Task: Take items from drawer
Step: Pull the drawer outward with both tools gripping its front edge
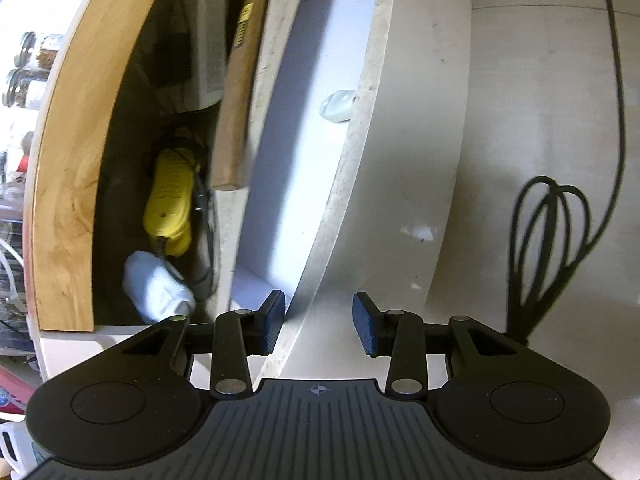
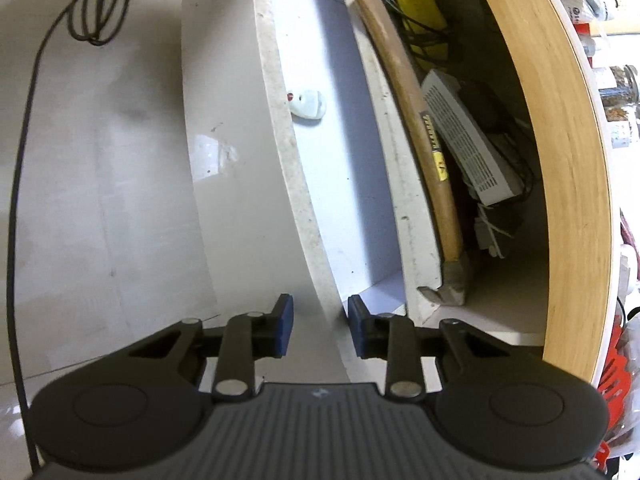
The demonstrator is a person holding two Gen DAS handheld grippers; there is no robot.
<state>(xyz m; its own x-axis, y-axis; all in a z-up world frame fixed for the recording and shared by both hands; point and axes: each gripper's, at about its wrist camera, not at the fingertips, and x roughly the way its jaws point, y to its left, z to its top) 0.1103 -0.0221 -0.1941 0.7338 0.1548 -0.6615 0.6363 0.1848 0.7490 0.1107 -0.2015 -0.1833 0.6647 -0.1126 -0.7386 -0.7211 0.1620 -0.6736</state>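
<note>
The drawer stood open under my two grippers, its pale chipboard front edge running from near to far through both views. On its light floor I saw only a small white plastic piece, lying tight against the inside of that front edge, about halfway along. Behind the drawer's back wall was a darker compartment: a wooden-handled hammer lay along the wall, its metal head at the near end in the right view. Beside it sat a white vented box, a yellow power strip with black cords, and a white cloth bundle. A curved wooden panel closed off that side.

My left gripper hovered over the front edge, blue pads moderately parted and holding nothing. My right gripper hung the same way, its gap slightly narrower, also with nothing between the pads. On the pale counter outside the drawer lay a black whisk and a black cable.
</note>
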